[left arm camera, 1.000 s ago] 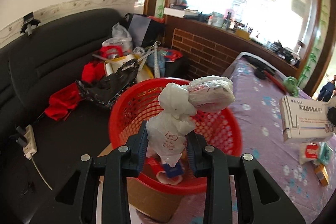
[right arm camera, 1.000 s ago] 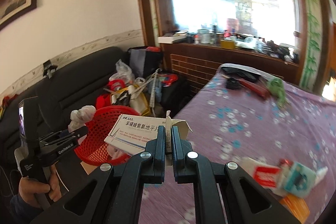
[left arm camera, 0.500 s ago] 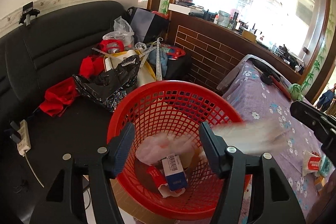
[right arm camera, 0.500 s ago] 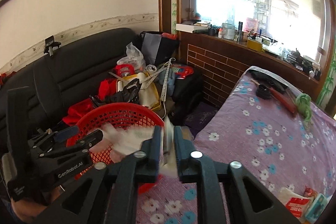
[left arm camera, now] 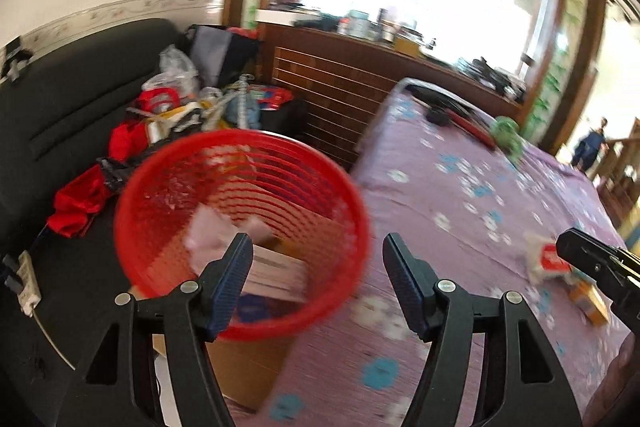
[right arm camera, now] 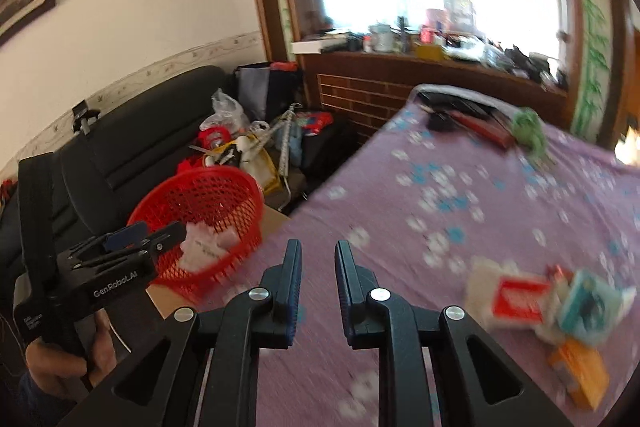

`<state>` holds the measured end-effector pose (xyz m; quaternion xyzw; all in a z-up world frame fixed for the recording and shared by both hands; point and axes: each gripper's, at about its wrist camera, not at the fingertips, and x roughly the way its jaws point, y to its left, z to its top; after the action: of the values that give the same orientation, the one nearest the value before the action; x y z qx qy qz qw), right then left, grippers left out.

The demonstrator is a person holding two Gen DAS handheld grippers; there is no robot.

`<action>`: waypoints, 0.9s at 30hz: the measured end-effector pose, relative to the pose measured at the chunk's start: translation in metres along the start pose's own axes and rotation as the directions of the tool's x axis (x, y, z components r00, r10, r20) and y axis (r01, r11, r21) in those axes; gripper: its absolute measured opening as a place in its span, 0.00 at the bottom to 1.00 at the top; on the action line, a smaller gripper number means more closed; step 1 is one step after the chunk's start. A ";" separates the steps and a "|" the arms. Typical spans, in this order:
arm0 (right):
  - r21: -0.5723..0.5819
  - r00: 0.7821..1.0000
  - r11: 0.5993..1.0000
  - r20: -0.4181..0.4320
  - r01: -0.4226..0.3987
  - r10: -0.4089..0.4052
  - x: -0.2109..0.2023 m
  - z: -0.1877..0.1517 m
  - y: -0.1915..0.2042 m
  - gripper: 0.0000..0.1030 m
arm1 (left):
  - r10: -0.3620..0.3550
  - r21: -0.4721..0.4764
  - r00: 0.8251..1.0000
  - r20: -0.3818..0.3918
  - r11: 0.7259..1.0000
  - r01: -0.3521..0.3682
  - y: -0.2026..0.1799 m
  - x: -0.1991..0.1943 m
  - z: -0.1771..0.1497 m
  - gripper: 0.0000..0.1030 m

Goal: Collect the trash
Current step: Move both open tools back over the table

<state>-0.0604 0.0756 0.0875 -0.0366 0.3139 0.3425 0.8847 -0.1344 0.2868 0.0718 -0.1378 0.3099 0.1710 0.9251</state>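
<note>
A red mesh basket (left arm camera: 352, 211) (right arm camera: 160, 203) stands on a cardboard box beside the bed. Inside it lie white crumpled bags (left arm camera: 208, 235) (right arm camera: 204, 247) and a white medicine box (left arm camera: 276, 275). My left gripper (left arm camera: 318, 247) hangs over the basket's right rim, its jaws opening, nothing between them. My right gripper (right arm camera: 318, 255) is over the purple bedspread (right arm camera: 460, 187), jaws opening a little and empty; its tip (left arm camera: 576, 247) also shows at the left wrist view's right edge. A pile of small packets (right arm camera: 560, 307) (left arm camera: 560, 267) lies on the bed at the right.
A black sofa (left arm camera: 60, 99) at the left carries bags, red cloth and clutter. A power strip (left arm camera: 24, 283) lies on its seat. A brick ledge (right arm camera: 360, 95) under the window is at the back. A person (left arm camera: 592, 147) stands far right. A hand (right arm camera: 68, 367) holds the left gripper.
The left gripper opened and let the white bags fall into the basket, then swung right. The right gripper let go of the white medicine box into the basket and swung right over the bed.
</note>
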 end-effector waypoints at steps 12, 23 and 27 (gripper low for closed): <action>0.288 0.968 0.932 0.055 0.219 -0.245 -0.074 -0.022 -0.160 0.33 | -0.110 0.197 0.991 -0.082 0.973 0.124 -0.101 0.003 -0.029 0.66; 0.372 0.984 0.912 -0.069 0.176 -0.161 -0.039 -0.017 -0.248 0.39 | -0.131 0.260 0.985 -0.109 0.953 0.156 -0.135 0.001 -0.039 0.67; 0.310 0.995 0.949 -0.091 0.060 -0.033 -0.044 -0.031 -0.222 0.39 | -0.128 0.265 0.985 -0.116 0.952 0.154 -0.139 0.003 -0.040 0.67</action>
<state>0.0375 -0.1278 0.0555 0.0817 0.4006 0.2660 0.8730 -0.0969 0.1476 0.0597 -0.0392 0.3647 0.0533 0.9288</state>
